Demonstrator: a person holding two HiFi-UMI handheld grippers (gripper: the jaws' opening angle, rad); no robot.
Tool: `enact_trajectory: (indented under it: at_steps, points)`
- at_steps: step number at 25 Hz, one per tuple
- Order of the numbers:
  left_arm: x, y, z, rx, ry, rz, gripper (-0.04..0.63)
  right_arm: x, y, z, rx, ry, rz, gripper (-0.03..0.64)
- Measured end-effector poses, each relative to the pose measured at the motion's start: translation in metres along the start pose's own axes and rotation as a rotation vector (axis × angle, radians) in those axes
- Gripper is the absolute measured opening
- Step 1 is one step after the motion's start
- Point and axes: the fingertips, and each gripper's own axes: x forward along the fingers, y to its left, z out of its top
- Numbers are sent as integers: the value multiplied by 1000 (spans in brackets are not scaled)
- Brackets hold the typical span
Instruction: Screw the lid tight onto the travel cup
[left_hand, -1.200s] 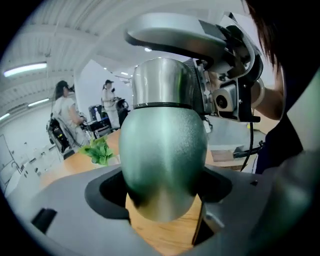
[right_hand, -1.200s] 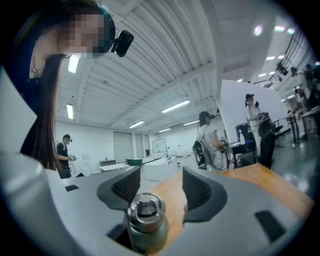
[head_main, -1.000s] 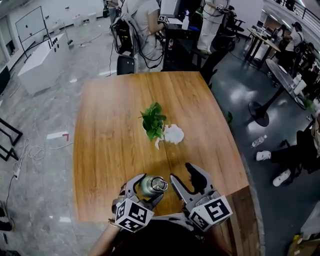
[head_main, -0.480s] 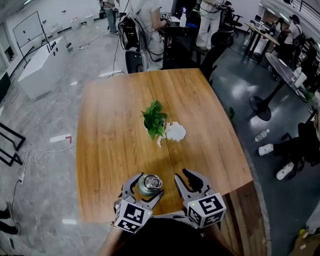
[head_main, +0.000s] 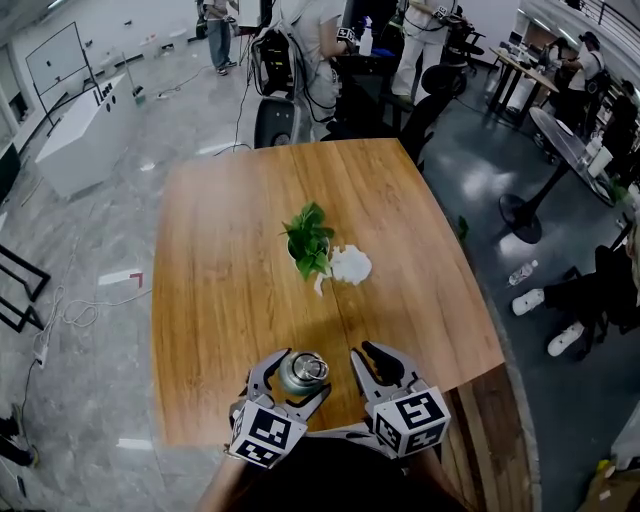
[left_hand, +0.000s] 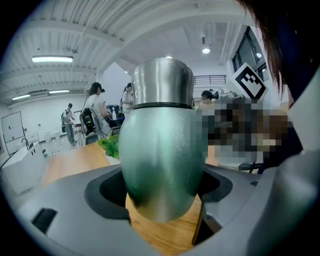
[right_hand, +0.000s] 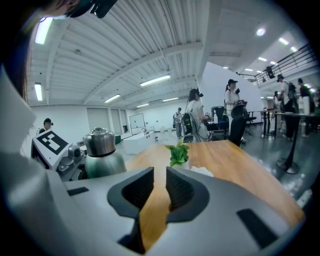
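Observation:
A green metal travel cup (head_main: 298, 376) with a steel lid (head_main: 303, 366) stands upright near the front edge of the wooden table (head_main: 230, 250). My left gripper (head_main: 291, 380) is shut on the cup's body, and the cup (left_hand: 162, 160) and its lid (left_hand: 163, 82) fill the left gripper view. My right gripper (head_main: 371, 362) hovers just right of the cup, apart from it. Its jaws have come together and it is shut, with nothing between them. In the right gripper view the cup (right_hand: 103, 161) shows to the left of my right gripper (right_hand: 160, 184).
A small potted plant (head_main: 308, 240) and a crumpled white paper (head_main: 350, 266) sit mid-table. Beyond the far edge stand a chair (head_main: 273, 122) and several people. The table's front edge lies just under both grippers.
My right gripper's jaws went from wide open to shut on nothing and drew slightly back toward me. The left gripper and the cup stayed in place.

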Motion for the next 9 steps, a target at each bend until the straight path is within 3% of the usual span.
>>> enact_trajectory:
  at_steps: [9]
  points:
    - [1,-3,-6,-6,27,-21,391,2,5,0,-13,13,8,81]
